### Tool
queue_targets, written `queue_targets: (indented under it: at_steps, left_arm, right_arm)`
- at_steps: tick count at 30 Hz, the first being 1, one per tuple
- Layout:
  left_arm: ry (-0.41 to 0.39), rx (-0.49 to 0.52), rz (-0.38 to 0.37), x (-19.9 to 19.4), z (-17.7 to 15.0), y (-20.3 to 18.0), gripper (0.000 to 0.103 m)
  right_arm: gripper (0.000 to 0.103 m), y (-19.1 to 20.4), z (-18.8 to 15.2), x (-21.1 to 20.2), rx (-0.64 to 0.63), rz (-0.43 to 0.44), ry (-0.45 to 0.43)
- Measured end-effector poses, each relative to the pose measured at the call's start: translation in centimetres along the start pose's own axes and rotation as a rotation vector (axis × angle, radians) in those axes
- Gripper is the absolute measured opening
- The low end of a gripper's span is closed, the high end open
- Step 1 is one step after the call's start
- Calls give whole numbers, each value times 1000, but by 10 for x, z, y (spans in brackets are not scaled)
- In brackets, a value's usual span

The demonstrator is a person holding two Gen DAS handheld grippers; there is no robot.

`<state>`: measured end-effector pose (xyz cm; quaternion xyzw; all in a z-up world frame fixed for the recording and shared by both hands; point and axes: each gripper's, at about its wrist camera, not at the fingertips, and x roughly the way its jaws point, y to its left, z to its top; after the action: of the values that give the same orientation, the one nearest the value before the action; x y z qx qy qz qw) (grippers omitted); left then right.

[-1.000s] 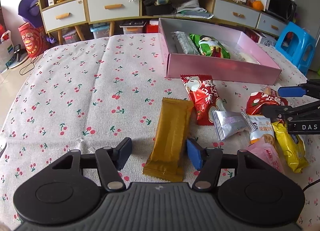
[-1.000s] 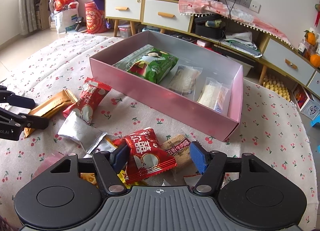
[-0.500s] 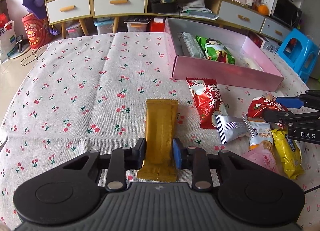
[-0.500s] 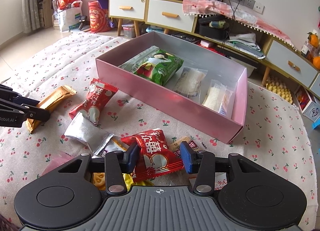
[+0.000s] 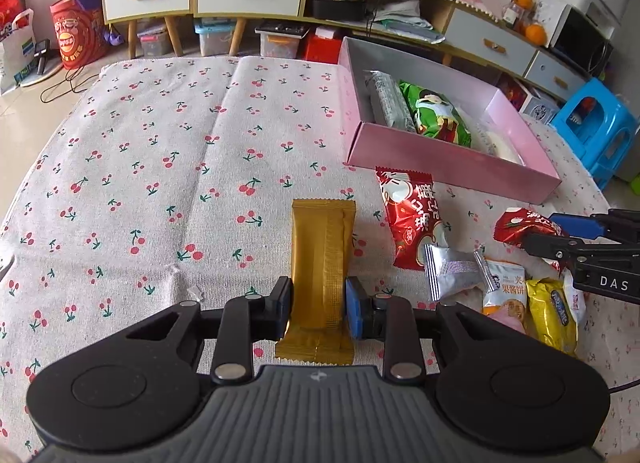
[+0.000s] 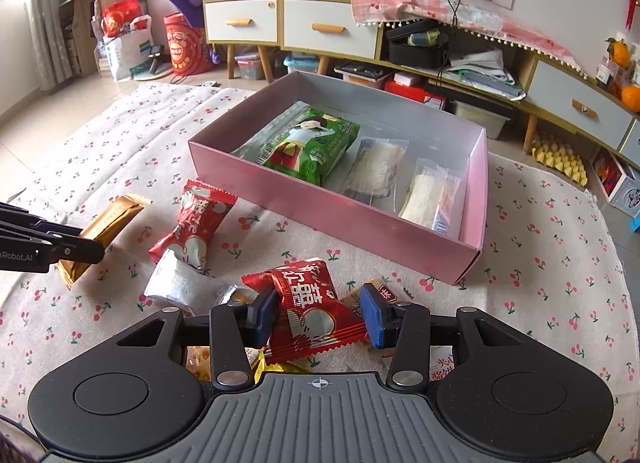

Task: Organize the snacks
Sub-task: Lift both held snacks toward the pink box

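Observation:
My left gripper (image 5: 318, 305) is shut on a long gold snack bar (image 5: 322, 259), which lifts off the cherry-print cloth (image 5: 160, 167); it also shows in the right wrist view (image 6: 106, 225). My right gripper (image 6: 318, 315) is shut on a red snack packet (image 6: 310, 309), seen from the left wrist too (image 5: 528, 227). The pink box (image 6: 340, 215) stands behind, holding a green packet (image 6: 316, 147) and clear-wrapped pastries (image 6: 434, 193). A second red packet (image 6: 194, 223) and a silver packet (image 6: 180, 283) lie loose between the grippers.
More loose snacks lie under the right gripper: a yellow packet (image 5: 554, 313) and an orange-white biscuit packet (image 5: 504, 289). Cabinets with drawers (image 6: 320, 29) stand behind the table. A blue stool (image 5: 600, 131) is at the far right.
Both grippers closed from open: the left onto the gold bar, the right onto the red packet. Both have since risen a little with their snacks.

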<state>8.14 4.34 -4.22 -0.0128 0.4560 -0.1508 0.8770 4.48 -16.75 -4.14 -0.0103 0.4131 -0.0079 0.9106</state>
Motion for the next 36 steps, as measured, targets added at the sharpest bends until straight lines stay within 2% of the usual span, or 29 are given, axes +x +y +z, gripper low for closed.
queue_targets:
  at_steps: [10, 15, 26, 36]
  left_arm:
    - [-3, -79, -30, -12, 13, 10, 26]
    - [-1, -108, -51, -17, 20, 11, 26]
    - [-59, -124, -101, -23, 45, -2, 26]
    - [-114, -147, -150, -4, 71, -23, 26]
  right_arm:
    - [42, -5, 11, -13, 90, 40, 7]
    - [42, -5, 20, -24, 112, 64, -41]
    - [43, -18, 44, -34, 212, 82, -107]
    - [43, -45, 61, -21, 364, 79, -139]
